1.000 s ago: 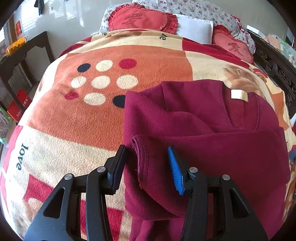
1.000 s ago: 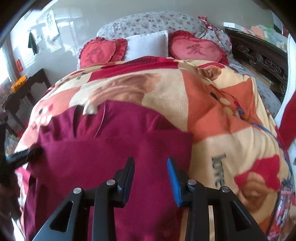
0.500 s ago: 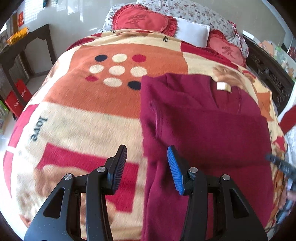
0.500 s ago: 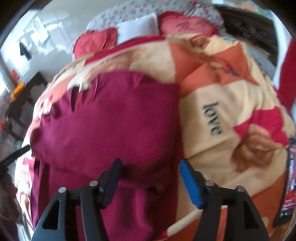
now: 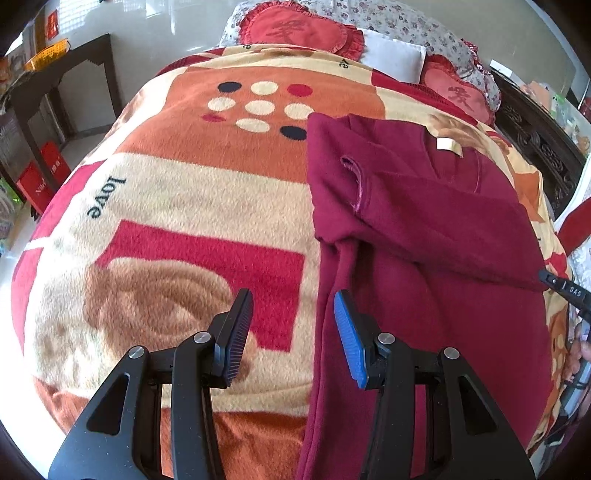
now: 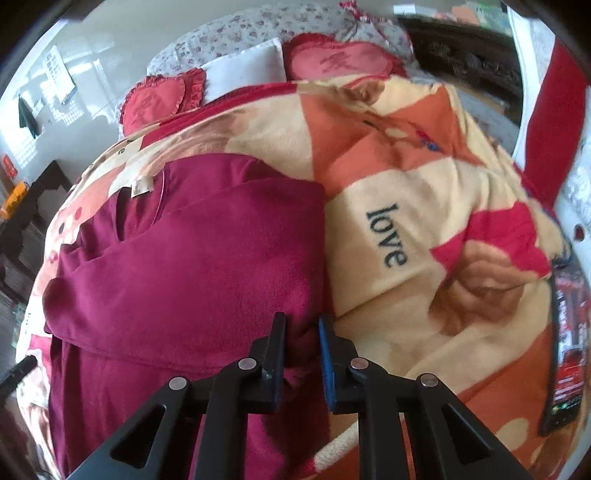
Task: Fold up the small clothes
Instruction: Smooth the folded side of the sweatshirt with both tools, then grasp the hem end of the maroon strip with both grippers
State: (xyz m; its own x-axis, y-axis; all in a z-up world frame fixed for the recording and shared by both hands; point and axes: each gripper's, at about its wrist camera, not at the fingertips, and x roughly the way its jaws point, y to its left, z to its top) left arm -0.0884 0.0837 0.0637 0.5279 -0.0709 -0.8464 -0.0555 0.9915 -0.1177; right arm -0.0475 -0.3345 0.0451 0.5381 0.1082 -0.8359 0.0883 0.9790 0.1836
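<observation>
A maroon sweater point(image 5: 424, 236) lies on the patterned blanket point(image 5: 184, 206), both sleeves folded across its chest, a beige neck label toward the pillows. My left gripper point(image 5: 291, 325) is open and empty, hovering over the sweater's left side edge near the hem. My right gripper point(image 6: 301, 343) is closed on the sweater's right side edge point(image 6: 299, 332), with cloth bunched between the jaws. The sweater point(image 6: 177, 266) fills the left of the right wrist view. The right gripper's tip shows at the right edge of the left wrist view point(image 5: 565, 291).
Red heart cushions point(image 5: 295, 29) and a white pillow point(image 5: 391, 55) lie at the head of the bed. A dark wooden table point(image 5: 55, 70) stands left of the bed. A carved dark bed frame point(image 5: 535, 140) runs along the right. A phone point(image 6: 565, 354) lies on the blanket.
My left gripper drew back from the folded sleeve toward the hem, staying open. My right gripper moved down to the sweater's right edge and closed on it.
</observation>
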